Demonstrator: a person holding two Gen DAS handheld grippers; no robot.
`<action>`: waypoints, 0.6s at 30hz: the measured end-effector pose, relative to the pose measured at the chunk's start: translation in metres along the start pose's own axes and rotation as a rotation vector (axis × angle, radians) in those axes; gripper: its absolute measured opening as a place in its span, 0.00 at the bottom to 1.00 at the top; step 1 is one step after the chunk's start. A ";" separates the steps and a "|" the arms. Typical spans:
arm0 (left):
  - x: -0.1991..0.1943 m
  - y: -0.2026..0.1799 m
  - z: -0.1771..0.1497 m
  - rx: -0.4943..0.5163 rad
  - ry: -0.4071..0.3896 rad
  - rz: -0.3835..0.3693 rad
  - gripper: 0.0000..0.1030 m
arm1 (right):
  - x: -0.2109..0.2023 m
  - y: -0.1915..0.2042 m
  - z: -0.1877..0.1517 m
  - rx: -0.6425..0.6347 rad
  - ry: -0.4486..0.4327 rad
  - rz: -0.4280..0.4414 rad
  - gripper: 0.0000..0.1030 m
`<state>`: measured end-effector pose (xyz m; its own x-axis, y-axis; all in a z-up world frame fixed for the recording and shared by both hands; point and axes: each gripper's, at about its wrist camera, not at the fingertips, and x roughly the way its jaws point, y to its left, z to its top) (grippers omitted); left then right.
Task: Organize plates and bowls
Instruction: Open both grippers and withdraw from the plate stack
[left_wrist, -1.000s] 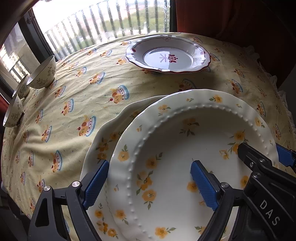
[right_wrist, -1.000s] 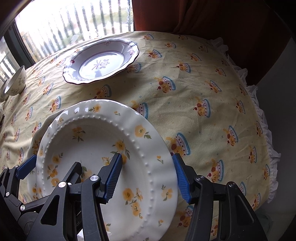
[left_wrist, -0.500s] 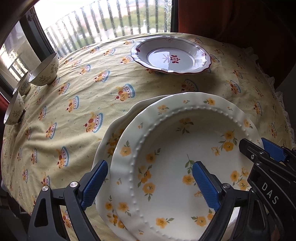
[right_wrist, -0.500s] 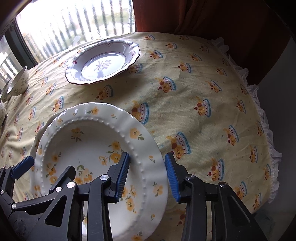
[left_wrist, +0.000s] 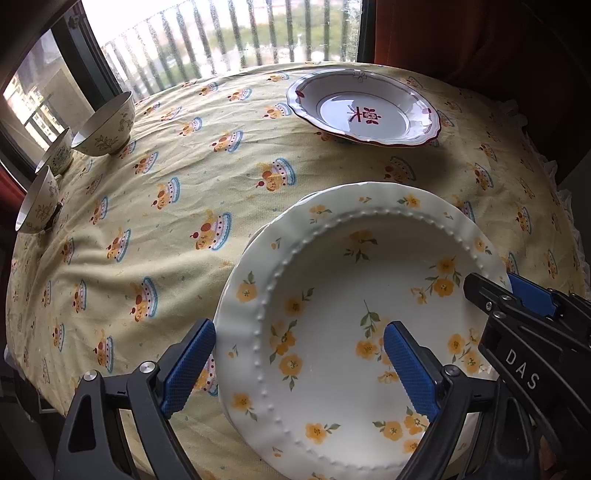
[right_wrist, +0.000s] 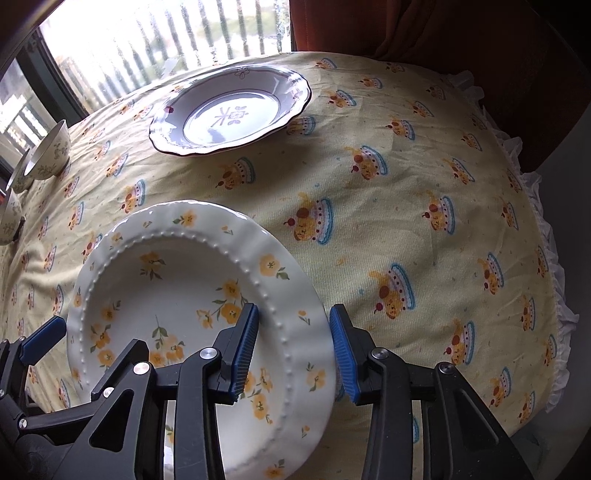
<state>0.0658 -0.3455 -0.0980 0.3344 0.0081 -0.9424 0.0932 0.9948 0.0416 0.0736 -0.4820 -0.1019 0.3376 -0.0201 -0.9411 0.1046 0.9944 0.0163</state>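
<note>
1. L gripper (left_wrist: 299, 362): jaws wide apart, straddling the near-left rim of the yellow-flower plate (left_wrist: 354, 325). Left pad hangs off the rim, right pad sits over the well; no pinch.
2. R gripper (right_wrist: 293, 349): jaws narrowed around the plate's right rim at ~4 o'clock, inner pad on the beaded ring, outer pad just beside the edge. We can't tell if it's truly clamped.
3. Change vs 1 s ago: a second matching plate peeked out at 9 o'clock under the top one; now only a sliver shows near 11 o'clock. R jaws have closed in from a wider gap.
4. We read that as the top plate now squared onto its twin, so this stack is nearly done; the plate sits at the table's near edge, 6 o'clock.
5. Outward: red-rimmed plate (left_wrist: 364, 110) alone at 12-1 o'clock on the cake-print tablecloth (left_wrist: 192, 206), well apart.
6. Three bowls (left_wrist: 105, 127) at 9-10 o'clock by the window, not yet nested; prob next.
</note>
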 end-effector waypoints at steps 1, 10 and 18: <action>0.000 0.001 0.001 0.002 0.004 -0.005 0.91 | 0.000 0.001 0.000 0.000 0.000 -0.002 0.43; -0.008 0.021 0.012 0.021 -0.006 -0.070 0.91 | -0.021 0.017 0.002 0.031 -0.053 0.003 0.72; -0.037 0.046 0.036 0.076 -0.085 -0.119 0.91 | -0.057 0.046 0.013 0.087 -0.139 -0.016 0.74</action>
<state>0.0918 -0.3038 -0.0492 0.3949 -0.1210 -0.9107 0.2065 0.9776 -0.0404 0.0713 -0.4363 -0.0432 0.4613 -0.0560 -0.8855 0.1897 0.9812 0.0368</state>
